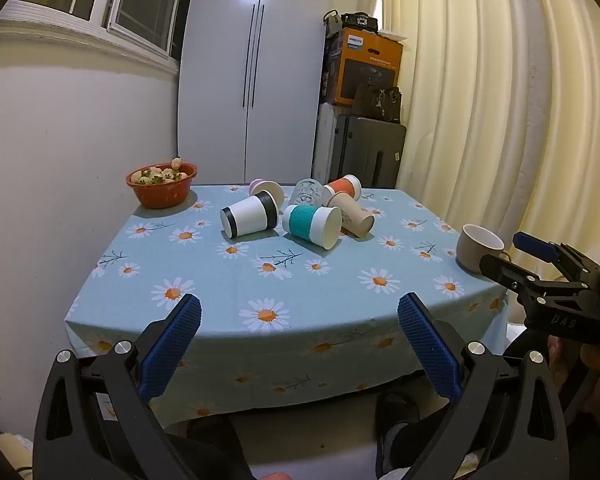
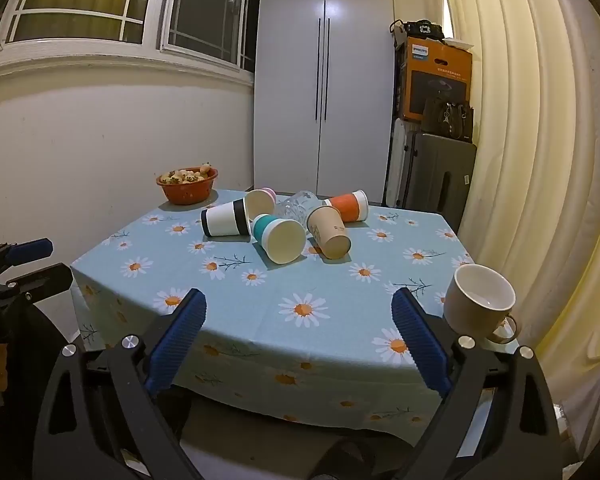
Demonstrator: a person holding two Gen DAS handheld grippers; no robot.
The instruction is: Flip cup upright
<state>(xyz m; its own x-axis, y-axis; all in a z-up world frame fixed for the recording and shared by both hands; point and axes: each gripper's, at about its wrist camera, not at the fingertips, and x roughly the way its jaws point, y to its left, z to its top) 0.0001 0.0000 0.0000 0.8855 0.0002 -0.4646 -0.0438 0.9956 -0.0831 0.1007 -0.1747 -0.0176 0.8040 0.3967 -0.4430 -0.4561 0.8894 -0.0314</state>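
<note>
Several paper cups lie on their sides mid-table: a black-banded white cup (image 1: 249,216) (image 2: 225,219), a teal-sleeved cup (image 1: 312,225) (image 2: 279,236), a brown cup (image 1: 351,216) (image 2: 329,231), an orange-sleeved cup (image 1: 343,188) (image 2: 348,205), a pink-based cup (image 1: 265,189) (image 2: 260,200) and a clear glass (image 1: 306,193) (image 2: 294,204). A beige mug (image 1: 478,247) (image 2: 479,302) stands upright at the table's right edge. My left gripper (image 1: 299,316) is open and empty at the near table edge. My right gripper (image 2: 299,310) is open and empty, left of the mug.
A red bowl of fruit (image 1: 162,185) (image 2: 187,184) sits at the far left corner of the daisy tablecloth (image 1: 228,280) (image 2: 340,280). A white wardrobe (image 1: 252,72), stacked boxes and a suitcase (image 1: 364,152) stand behind. Curtains (image 1: 500,100) hang on the right.
</note>
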